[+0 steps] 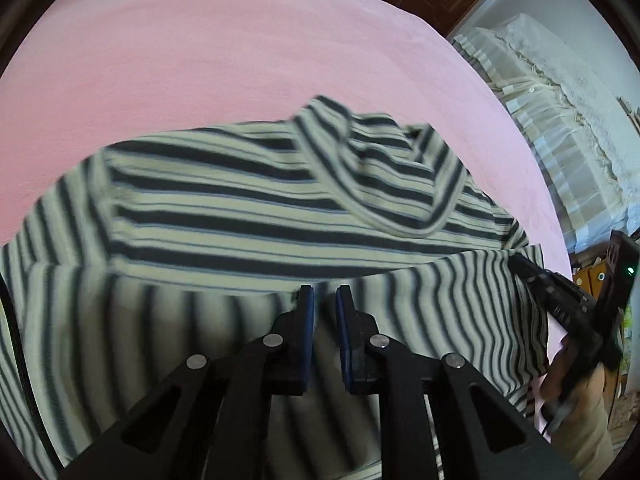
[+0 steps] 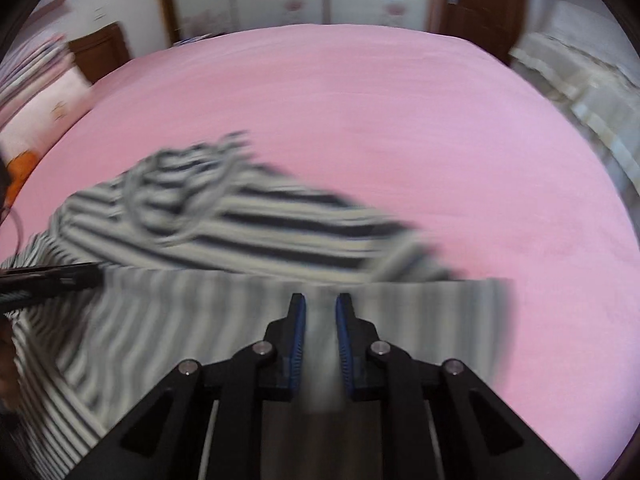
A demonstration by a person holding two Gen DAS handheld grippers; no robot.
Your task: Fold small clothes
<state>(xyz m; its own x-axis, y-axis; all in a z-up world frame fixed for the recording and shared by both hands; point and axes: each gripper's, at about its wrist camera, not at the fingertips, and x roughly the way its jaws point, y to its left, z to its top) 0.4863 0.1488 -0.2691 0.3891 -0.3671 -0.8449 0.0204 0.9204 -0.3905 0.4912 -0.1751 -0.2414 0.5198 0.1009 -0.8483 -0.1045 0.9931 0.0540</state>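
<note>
Each hand-held gripper, left [image 1: 323, 294] and right [image 2: 320, 302], pinches the striped shirt's [image 1: 224, 204] near hem, its collar pointing away across the pink bed [image 2: 400, 120].

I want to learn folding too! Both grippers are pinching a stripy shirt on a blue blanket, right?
Nearly. The blanket is pink, not blue, as the right wrist view shows. The left gripper and right gripper do pinch the stripy shirt.

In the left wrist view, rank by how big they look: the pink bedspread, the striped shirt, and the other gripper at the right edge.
1. Striped shirt and pink bedspread: about alike, and the shirt's nearness inflates it, so unranked.
2. Right gripper: clearly smallest.
</note>
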